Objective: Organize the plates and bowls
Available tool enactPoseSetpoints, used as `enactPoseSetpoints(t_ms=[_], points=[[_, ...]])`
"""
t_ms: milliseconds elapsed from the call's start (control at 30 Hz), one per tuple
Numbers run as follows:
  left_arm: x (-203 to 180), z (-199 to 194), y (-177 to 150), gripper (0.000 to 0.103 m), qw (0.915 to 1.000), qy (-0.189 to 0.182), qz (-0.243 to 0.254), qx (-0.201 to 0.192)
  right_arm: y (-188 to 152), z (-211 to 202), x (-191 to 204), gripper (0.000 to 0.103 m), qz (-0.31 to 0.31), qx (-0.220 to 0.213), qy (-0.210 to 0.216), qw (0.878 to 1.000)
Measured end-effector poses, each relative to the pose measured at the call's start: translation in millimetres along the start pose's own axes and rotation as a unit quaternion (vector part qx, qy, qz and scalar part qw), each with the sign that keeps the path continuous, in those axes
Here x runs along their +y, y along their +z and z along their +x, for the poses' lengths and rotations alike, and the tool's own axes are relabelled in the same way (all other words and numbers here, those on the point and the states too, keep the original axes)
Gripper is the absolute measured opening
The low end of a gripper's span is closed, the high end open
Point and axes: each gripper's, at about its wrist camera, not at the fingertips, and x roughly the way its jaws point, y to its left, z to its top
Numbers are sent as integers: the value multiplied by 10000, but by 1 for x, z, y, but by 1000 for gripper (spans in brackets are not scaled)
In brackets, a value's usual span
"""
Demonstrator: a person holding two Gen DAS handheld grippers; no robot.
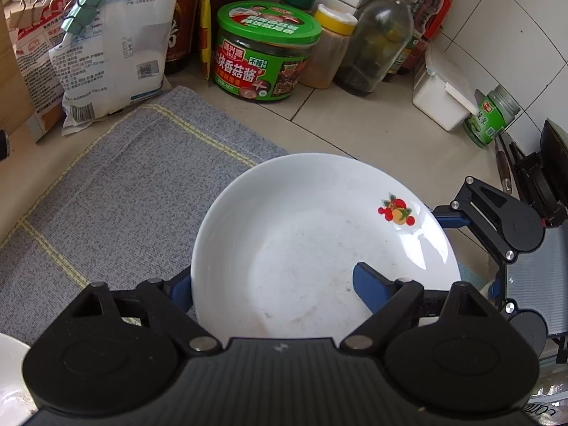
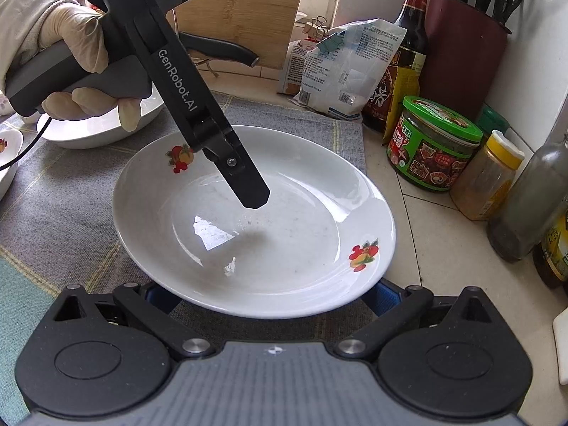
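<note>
Two grippers close on a single white plate (image 2: 284,241) from opposite sides; it sits at the right-hand edge of the grey cloth mat (image 2: 71,206), its far side out over the tiled counter (image 2: 443,248), with the green-lidded jar (image 2: 433,142) and bottles just beyond; the left gripper (image 1: 273,280) comes in over the plate's left rim, its fingers standing well apart, one blue pad (image 1: 372,289) over the well and the other dropped outside the rim, so the rim runs between them unpinched; the right gripper (image 2: 271,296) faces the near rim with its fingers also spread wide, both tips tucked just under the overhanging edge, clamping nothing; the plate is round, so no long axis matters, only which stretch of rim each jaw straddles; both are about equally near, though the left looks better placed to bite; whether the plate rests flat or is already tipped I cannot tell; it is shallow and glossy, with two small fruit decals (image 2: 362,254) on the rim and faint smears in the well; a white bowl (image 2: 88,131) waits on the mat behind the left hand (image 2: 78,71), probably the stacking spot.
</note>
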Motion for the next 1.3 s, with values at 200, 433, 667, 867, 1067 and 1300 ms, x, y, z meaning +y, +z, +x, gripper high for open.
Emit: enactPoseSetpoints(t_ms=[200, 433, 667, 867, 1067, 1300], points=[[-2, 1, -1, 88, 9999, 35, 105, 36, -1, 2, 0, 103, -36, 64, 11, 10000], [-4, 0, -3, 88, 9997, 120, 199, 74, -2, 2, 0, 103, 18, 142, 129, 9998], [-6, 0, -4, 89, 9993, 195, 305, 72, -1, 4, -2, 103, 110, 280, 286, 9991], [-17, -16, -13, 91, 9961, 580, 574, -334, -6, -5, 2, 103, 219, 307, 223, 9990], [-41, -61, -37, 95, 9863, 1064, 802, -968, -12, -33, 10, 103, 409, 266, -127, 9987], [-71, -122, -89, 101, 9647, 1758, 354, -1928, -12, -63, 32, 103, 587, 51, -521, 9969]])
